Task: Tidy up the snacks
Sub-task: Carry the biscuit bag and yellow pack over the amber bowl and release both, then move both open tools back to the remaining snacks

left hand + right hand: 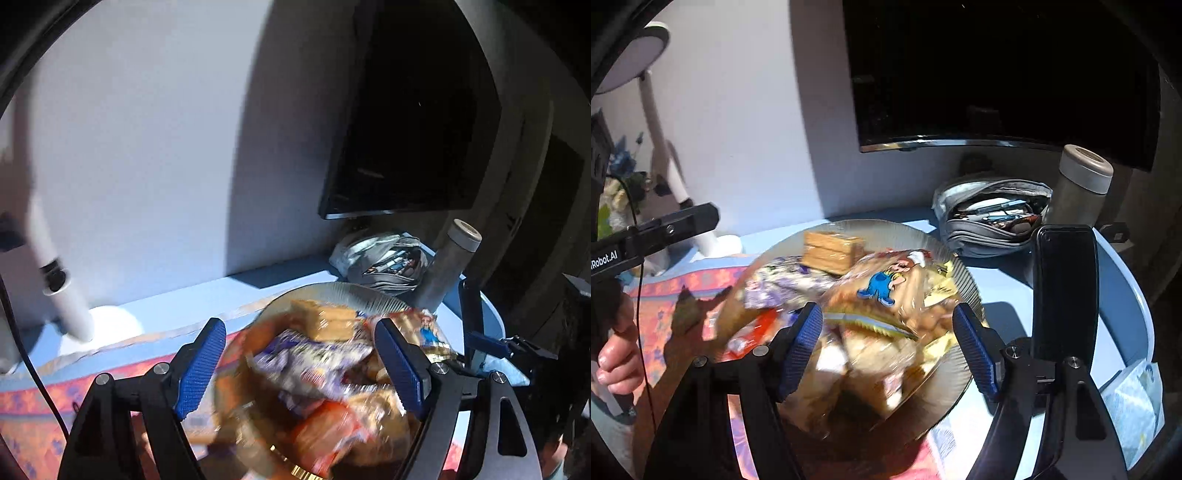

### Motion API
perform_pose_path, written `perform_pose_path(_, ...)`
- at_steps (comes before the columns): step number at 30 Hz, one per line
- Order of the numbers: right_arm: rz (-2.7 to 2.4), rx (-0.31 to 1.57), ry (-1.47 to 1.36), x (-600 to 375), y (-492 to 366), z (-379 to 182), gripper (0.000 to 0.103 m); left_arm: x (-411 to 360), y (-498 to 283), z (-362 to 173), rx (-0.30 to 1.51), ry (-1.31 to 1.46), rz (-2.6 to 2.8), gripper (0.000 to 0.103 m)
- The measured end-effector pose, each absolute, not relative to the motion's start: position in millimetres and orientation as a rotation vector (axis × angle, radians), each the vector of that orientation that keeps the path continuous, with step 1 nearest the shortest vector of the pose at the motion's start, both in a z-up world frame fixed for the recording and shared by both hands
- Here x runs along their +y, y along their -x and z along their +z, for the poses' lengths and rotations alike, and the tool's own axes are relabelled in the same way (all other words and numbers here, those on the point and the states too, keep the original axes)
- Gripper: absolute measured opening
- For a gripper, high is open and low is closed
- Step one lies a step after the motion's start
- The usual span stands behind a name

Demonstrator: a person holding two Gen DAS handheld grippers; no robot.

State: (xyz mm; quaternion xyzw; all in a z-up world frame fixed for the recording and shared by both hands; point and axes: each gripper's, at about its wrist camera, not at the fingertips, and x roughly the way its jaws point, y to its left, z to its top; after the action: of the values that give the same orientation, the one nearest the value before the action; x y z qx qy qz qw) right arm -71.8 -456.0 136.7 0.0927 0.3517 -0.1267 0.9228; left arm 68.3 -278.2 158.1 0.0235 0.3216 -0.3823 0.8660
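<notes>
A clear ribbed glass bowl (354,293) (964,280) stands on the table, heaped with snacks: a tan wafer pack (325,319) (833,251), purple-wrapped sweets (295,354) (783,278), a red-orange pack (325,432) (753,330) and a clear bag with a blue cartoon figure (430,332) (882,286). My left gripper (301,363) is open, its blue pads on either side of the pile just above it. My right gripper (886,345) is open over the bowl's near side, holding nothing. The picture is blurred.
A grey pencil case (991,218) (384,258) and a steel flask (1080,184) (448,264) stand behind the bowl under a dark monitor (997,74). A black phone on a stand (1065,291) is at the right. A white lamp (59,273) stands at the left. A patterned cloth (672,295) covers the table.
</notes>
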Motion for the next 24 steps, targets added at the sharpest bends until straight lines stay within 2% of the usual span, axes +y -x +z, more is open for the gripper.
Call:
perform_pose_path(14,0.003,0.683,-0.093,-330.2,101.9,159.2,0.077,-106.1,15.2,194.9,0.529,-0.078,-0.527,0.081)
perform_pose_path(19,0.103,0.716,-0.049,-278.0,104.6,136.4,0.079,-60.5,31.0,165.6,0.543,-0.075,-0.366,0.081)
perform_pose_path(24,0.157,0.784,-0.002,-236.5,99.5,95.5,0.079,-31.1,27.9,110.8,0.654,0.002,-0.332,0.081)
